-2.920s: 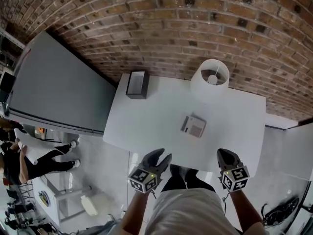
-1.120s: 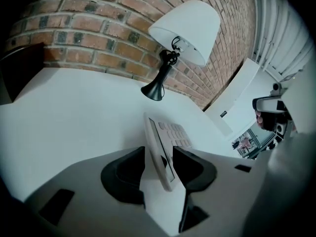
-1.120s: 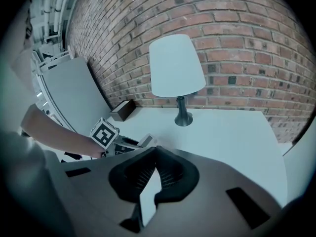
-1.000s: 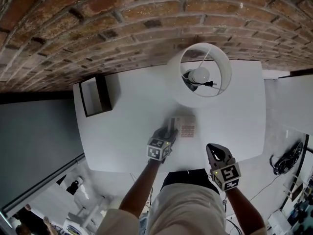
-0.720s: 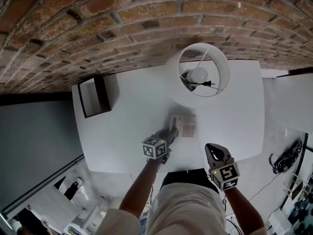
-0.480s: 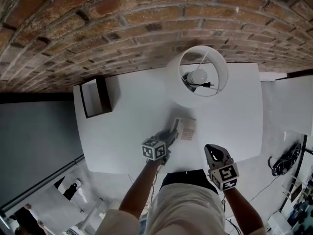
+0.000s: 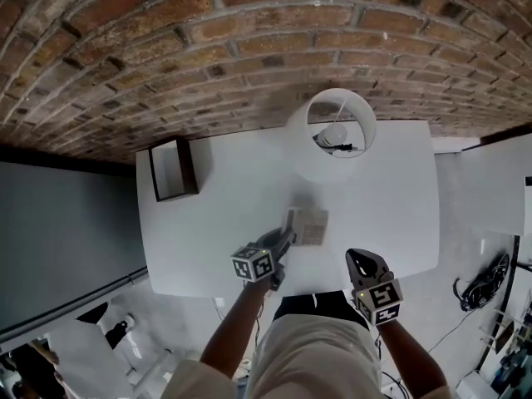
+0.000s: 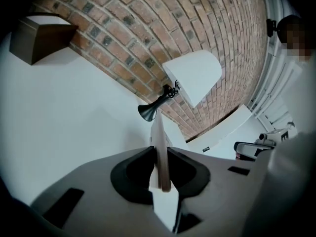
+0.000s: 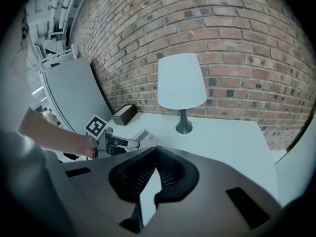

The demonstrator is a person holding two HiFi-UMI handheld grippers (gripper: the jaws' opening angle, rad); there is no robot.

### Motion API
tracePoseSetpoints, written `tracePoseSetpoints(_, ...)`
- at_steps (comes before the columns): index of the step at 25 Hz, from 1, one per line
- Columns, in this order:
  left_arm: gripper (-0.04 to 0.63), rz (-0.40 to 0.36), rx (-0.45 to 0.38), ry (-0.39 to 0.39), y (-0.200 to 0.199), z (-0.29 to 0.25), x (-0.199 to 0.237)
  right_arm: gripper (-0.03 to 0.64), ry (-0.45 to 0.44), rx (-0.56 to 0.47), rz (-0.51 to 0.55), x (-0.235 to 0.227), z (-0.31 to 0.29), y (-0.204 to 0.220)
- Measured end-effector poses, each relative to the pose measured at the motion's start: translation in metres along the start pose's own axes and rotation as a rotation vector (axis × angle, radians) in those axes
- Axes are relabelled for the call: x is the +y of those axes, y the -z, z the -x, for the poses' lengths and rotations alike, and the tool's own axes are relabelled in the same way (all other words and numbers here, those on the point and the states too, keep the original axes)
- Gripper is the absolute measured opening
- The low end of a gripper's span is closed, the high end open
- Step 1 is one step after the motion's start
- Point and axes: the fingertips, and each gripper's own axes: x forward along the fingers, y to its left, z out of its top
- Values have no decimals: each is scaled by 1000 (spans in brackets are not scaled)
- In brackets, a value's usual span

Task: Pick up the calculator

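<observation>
The calculator (image 7: 308, 225), a flat pale slab with a keypad, hangs tilted just above the white table (image 7: 208, 223), and my left gripper (image 7: 288, 233) is shut on its left edge. In the left gripper view the calculator (image 8: 160, 152) stands edge-on, pinched between the dark pads of the left gripper (image 8: 160, 177). From the right gripper view, the left gripper (image 9: 129, 143) and the calculator (image 9: 143, 136) show over the table. My right gripper (image 7: 363, 263) hovers near the table's front edge, to the right of the calculator. Seen in its own view, the right gripper (image 9: 154, 168) is shut on nothing.
A white-shaded lamp (image 7: 331, 135) stands at the back of the table, just beyond the calculator. A dark open box (image 7: 173, 169) sits at the back left corner. A brick wall (image 7: 249, 48) runs behind the table. The table's front edge lies close under both grippers.
My left gripper has closed on the calculator's left edge, rolled, and lifted it off the table. The right gripper has risen slightly and stays shut.
</observation>
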Motion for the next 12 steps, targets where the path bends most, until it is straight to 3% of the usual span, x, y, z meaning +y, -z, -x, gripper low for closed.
tracePoseSetpoints(6, 80, 29, -53, -13, -7, 44, -29, 12, -3, -5, 12, 18, 26, -6)
tracePoseSetpoints(12, 80, 100, -169, 0, -19, 90, -64, 12, -43, -88, 4, 33, 48, -26)
